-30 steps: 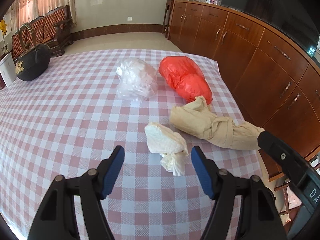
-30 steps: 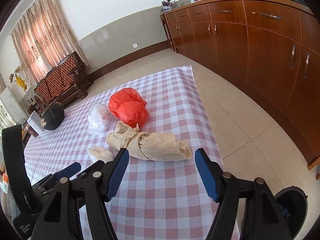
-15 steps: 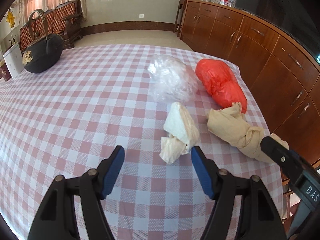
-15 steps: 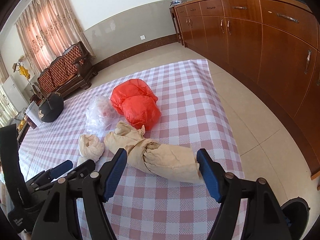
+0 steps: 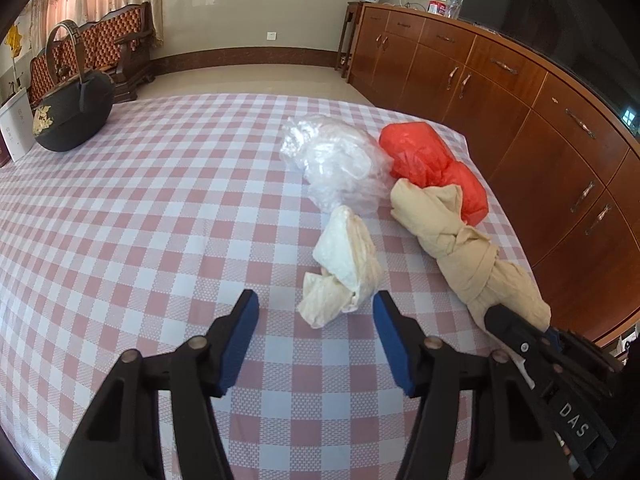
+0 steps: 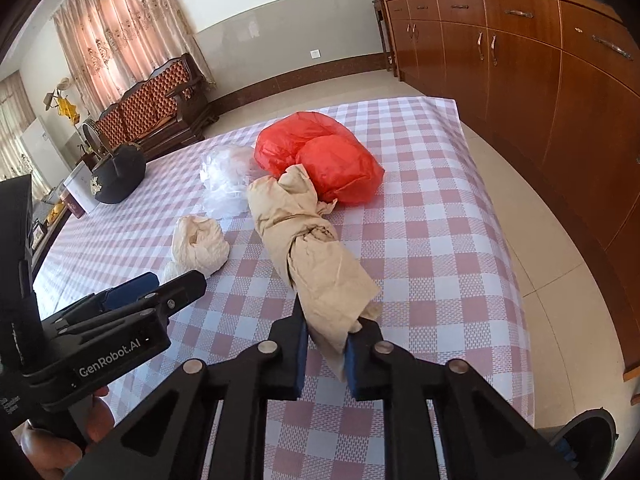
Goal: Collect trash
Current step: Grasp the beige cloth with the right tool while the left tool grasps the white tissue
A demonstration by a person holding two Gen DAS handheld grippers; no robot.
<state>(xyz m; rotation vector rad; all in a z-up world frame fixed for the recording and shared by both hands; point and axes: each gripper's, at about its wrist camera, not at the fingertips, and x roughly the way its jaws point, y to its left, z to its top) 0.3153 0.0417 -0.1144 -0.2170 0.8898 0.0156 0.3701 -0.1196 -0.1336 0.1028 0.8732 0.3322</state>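
On the pink checked tablecloth (image 5: 160, 220) lie a tan knotted bundle (image 6: 312, 248), a cream crumpled wad (image 5: 344, 256), a clear plastic bag (image 5: 336, 160) and a red plastic bag (image 6: 320, 156). My right gripper (image 6: 326, 340) is shut on the near end of the tan bundle, which is squeezed between its blue pads. My left gripper (image 5: 316, 312) is closing, with the wad's lower tail just between its fingertips, and the pads are not touching it. In the right wrist view the left gripper (image 6: 172, 282) points at the wad (image 6: 200, 244).
A black handled basket (image 5: 72, 120) stands at the far left of the table. Wooden cabinets (image 5: 520, 100) run along the right, past the table's right edge. A dark bin (image 6: 588, 436) sits on the floor at the lower right. A hand (image 6: 60, 440) holds the left gripper.
My right gripper moved forward and down and shut on the tan bundle's near end. The left jaws narrowed around the cream wad's tail after shifting closer to it.
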